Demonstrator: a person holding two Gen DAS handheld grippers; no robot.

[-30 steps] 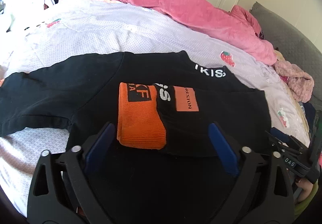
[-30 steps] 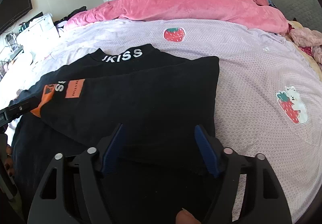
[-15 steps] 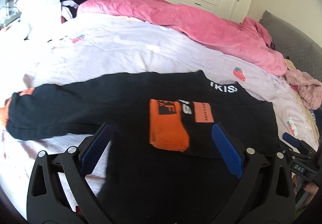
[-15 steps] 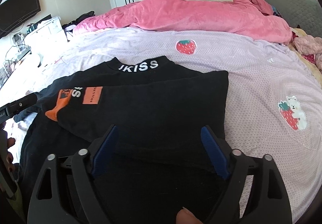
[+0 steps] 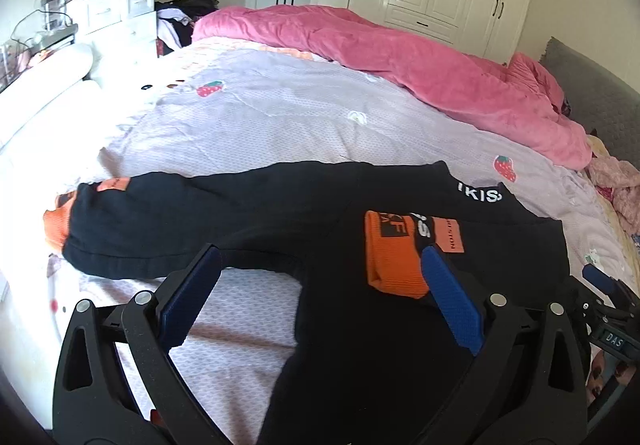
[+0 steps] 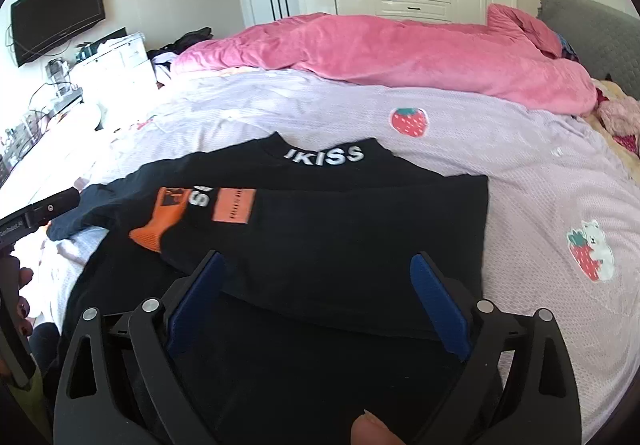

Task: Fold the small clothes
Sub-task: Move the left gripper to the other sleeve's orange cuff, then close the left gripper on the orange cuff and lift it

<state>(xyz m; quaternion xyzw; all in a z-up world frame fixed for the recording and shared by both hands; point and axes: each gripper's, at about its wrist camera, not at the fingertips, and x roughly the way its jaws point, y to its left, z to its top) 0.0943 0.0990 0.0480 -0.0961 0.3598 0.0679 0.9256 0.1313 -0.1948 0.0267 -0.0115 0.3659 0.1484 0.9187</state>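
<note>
A black long-sleeved top (image 5: 360, 325) with white collar lettering lies flat on the bed; it also shows in the right wrist view (image 6: 320, 229). Its right sleeve is folded across the chest, the orange cuff (image 5: 392, 265) lying near the middle. Its left sleeve (image 5: 168, 221) stretches out to the left, its orange cuff (image 5: 56, 225) at the end. My left gripper (image 5: 320, 265) is open and empty above the top's left armpit area. My right gripper (image 6: 316, 269) is open and empty above the folded sleeve's lower edge.
The bed has a lilac strawberry-print sheet (image 6: 520, 173). A pink duvet (image 5: 400, 57) is heaped along the far side. A grey headboard (image 6: 592, 33) and small pink clothes (image 5: 616, 181) are at the right. White drawers (image 5: 116, 17) stand at the far left.
Both grippers have drawn back and up from the top. The left gripper has swung left, bringing the stretched-out left sleeve and its cuff into view. The top has not moved.
</note>
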